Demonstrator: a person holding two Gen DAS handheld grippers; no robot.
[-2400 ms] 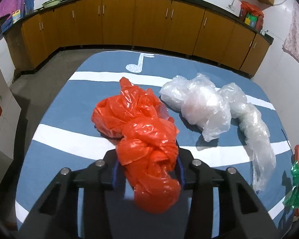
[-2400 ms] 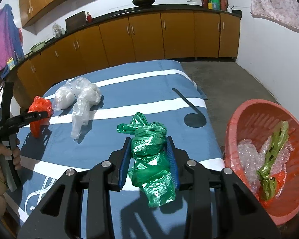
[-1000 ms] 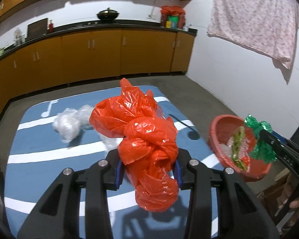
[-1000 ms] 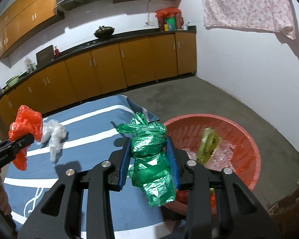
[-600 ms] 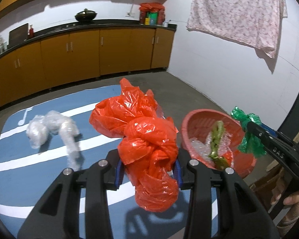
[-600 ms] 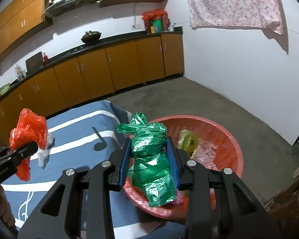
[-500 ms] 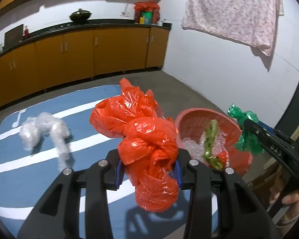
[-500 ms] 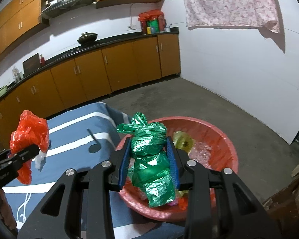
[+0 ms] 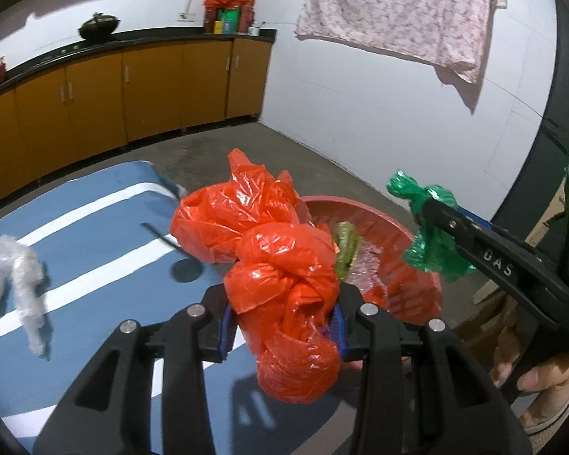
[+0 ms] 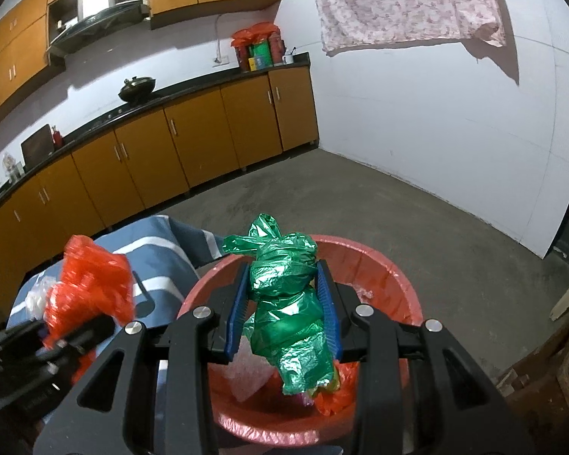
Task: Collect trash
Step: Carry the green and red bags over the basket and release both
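My left gripper (image 9: 282,322) is shut on a crumpled red plastic bag (image 9: 269,250), held in the air just left of the red basin (image 9: 394,223). My right gripper (image 10: 282,303) is shut on a crumpled green plastic bag (image 10: 288,292) and holds it over the red basin (image 10: 390,265), which has plastic scraps and a green wrapper inside. The right gripper with the green bag (image 9: 432,235) shows at the right of the left wrist view. The left gripper with the red bag (image 10: 87,284) shows at the left of the right wrist view.
A blue cloth with white stripes (image 9: 76,227) covers the table; clear crumpled plastic (image 9: 15,269) lies on it at the left. Orange kitchen cabinets (image 10: 170,144) line the back wall. Bare concrete floor (image 10: 417,220) lies beyond the basin. A cardboard box edge (image 10: 549,360) is at the right.
Both grippers have swung right from the table to the basin, carrying their bags. The green bag is now over the basin; the red bag has come up beside it.
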